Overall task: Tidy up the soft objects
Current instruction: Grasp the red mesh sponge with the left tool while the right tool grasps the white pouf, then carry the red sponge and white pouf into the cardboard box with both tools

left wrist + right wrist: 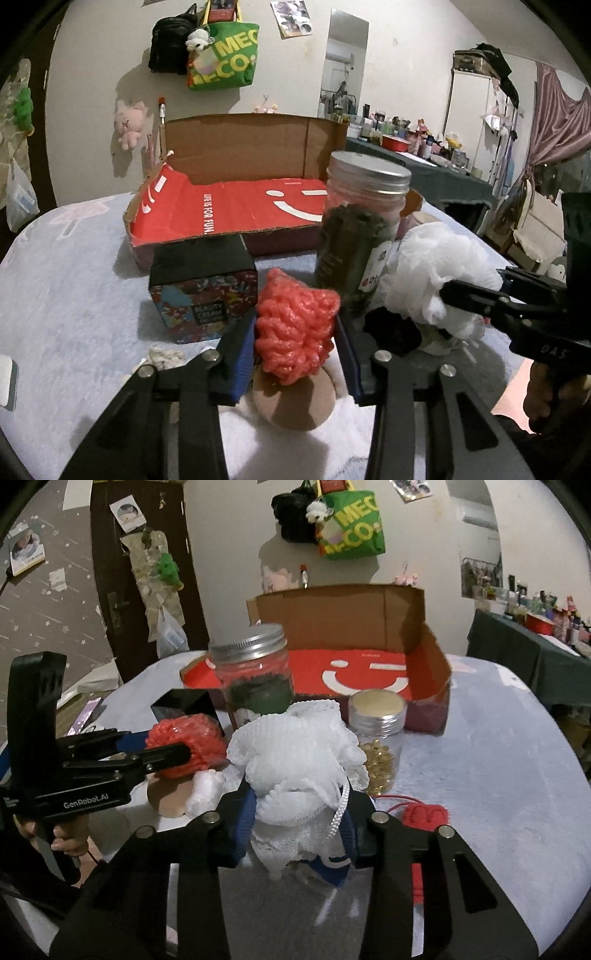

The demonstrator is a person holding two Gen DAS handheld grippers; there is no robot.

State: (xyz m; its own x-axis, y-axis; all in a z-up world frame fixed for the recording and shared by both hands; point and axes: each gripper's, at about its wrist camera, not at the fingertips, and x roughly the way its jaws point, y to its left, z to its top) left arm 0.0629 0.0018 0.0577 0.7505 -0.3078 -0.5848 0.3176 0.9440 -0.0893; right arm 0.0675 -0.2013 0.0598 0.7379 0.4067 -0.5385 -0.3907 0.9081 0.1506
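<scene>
Left tool (295, 334) pinching red knitted ball (295, 328), right tool (299, 812) pinching white mesh pouf (295, 753), both just before red cardboard box (369, 672), probably for placing inside.

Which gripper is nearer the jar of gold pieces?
Right. The right gripper, closed on the white mesh pouf, sits just beside the gold-filled jar; the left gripper grips the red knitted piece beyond the pouf.
</scene>
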